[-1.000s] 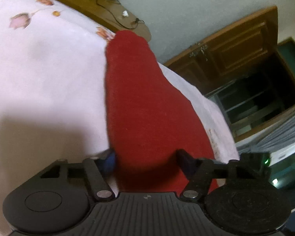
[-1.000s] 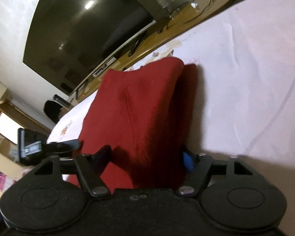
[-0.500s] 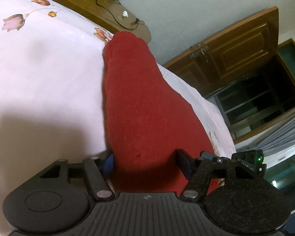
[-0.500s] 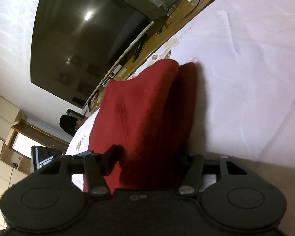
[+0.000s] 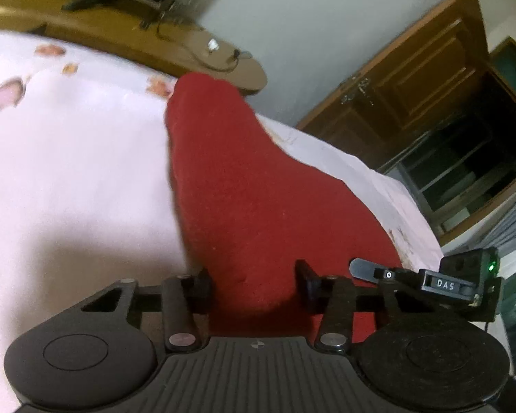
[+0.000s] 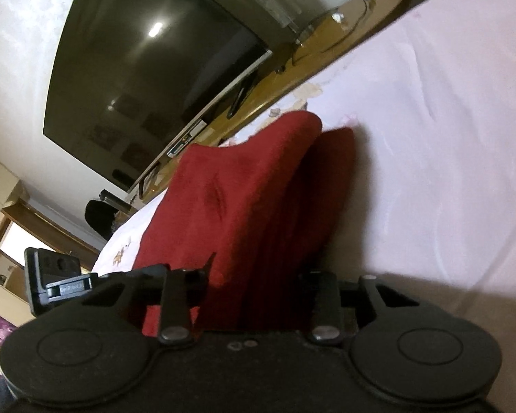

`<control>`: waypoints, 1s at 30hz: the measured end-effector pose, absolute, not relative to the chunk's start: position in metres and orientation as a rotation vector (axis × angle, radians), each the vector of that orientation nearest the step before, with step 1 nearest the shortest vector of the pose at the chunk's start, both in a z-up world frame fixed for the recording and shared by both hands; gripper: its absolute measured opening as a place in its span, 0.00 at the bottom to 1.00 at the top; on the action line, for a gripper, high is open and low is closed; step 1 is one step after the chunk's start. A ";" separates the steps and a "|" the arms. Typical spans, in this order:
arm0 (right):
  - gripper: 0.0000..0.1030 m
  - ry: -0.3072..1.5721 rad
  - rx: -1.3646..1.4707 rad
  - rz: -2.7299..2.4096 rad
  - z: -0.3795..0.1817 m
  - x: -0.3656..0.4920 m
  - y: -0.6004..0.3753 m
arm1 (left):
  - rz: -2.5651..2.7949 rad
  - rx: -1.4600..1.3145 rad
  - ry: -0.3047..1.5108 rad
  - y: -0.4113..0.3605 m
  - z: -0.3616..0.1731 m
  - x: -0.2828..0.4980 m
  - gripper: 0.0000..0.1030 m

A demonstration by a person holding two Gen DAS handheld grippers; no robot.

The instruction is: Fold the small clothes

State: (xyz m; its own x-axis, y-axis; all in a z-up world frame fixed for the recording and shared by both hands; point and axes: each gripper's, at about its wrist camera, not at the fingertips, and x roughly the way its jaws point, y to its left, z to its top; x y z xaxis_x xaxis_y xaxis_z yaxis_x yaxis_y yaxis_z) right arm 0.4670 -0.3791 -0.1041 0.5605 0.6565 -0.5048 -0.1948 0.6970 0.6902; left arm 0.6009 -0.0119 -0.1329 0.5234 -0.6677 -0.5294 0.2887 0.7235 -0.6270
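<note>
A red knitted garment point(image 5: 254, 199) lies on a white flowered bedsheet point(image 5: 68, 179). My left gripper point(image 5: 254, 285) has its jaws on either side of the garment's near edge and grips it. The garment also shows in the right wrist view point(image 6: 244, 199), lifted into a fold with a second layer behind it. My right gripper point(image 6: 254, 289) grips its near edge the same way. The right gripper shows at the right of the left wrist view point(image 5: 430, 282), and the left gripper at the left of the right wrist view point(image 6: 58, 282). The fingertips are buried in cloth.
A wooden headboard shelf point(image 5: 137, 44) with cables runs along the bed's far edge. A wooden door point(image 5: 423, 79) and dark doorway stand at the right. A large dark television point(image 6: 148, 65) hangs above the shelf in the right wrist view. The sheet point(image 6: 447, 137) spreads to the right.
Both grippers have lifted the garment's near edge and carried it forward. The left view tilted up and blurred, and the right gripper has come into it at the right.
</note>
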 end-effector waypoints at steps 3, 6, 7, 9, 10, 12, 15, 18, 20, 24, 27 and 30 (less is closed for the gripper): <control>0.31 0.816 0.608 0.541 -0.093 0.462 -0.376 | -0.606 -0.478 0.819 -0.013 -0.120 0.598 0.41; 0.31 0.791 0.600 0.548 -0.081 0.458 -0.375 | -0.616 -0.497 0.817 -0.012 -0.107 0.592 0.41; 0.31 0.782 0.598 0.549 -0.077 0.456 -0.376 | -0.623 -0.501 0.810 -0.011 -0.104 0.590 0.41; 0.31 0.771 0.601 0.549 -0.071 0.451 -0.378 | -0.625 -0.505 0.819 -0.014 -0.105 0.588 0.41; 0.31 0.774 0.597 0.543 -0.072 0.450 -0.379 | -0.621 -0.500 0.833 -0.018 -0.108 0.588 0.41; 0.31 0.802 0.595 0.523 -0.077 0.450 -0.379 | -0.607 -0.484 0.871 -0.024 -0.116 0.588 0.41; 0.31 0.844 0.602 0.497 -0.092 0.450 -0.379 | -0.595 -0.530 0.872 -0.018 -0.126 0.585 0.41; 0.31 0.845 0.650 0.486 -0.097 0.452 -0.381 | -0.592 -0.515 0.859 -0.021 -0.120 0.582 0.41; 0.31 0.831 0.631 0.485 -0.092 0.450 -0.377 | -0.597 -0.489 0.847 -0.023 -0.114 0.579 0.41; 0.31 0.803 0.618 0.492 -0.078 0.445 -0.370 | -0.617 -0.483 0.812 -0.015 -0.103 0.570 0.41; 0.31 0.790 0.598 0.490 -0.066 0.438 -0.361 | -0.634 -0.485 0.790 -0.005 -0.093 0.561 0.41; 0.31 0.776 0.576 0.486 -0.052 0.430 -0.348 | -0.647 -0.477 0.770 0.007 -0.082 0.553 0.41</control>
State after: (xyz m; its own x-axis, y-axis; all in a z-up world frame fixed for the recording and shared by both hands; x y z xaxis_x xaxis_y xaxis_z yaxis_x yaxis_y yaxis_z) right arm 0.4298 -0.3477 -0.0518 0.6204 0.5989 -0.5064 -0.1936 0.7426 0.6411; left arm 0.5529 0.0075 -0.0823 0.5440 -0.6871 -0.4816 0.3562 0.7088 -0.6089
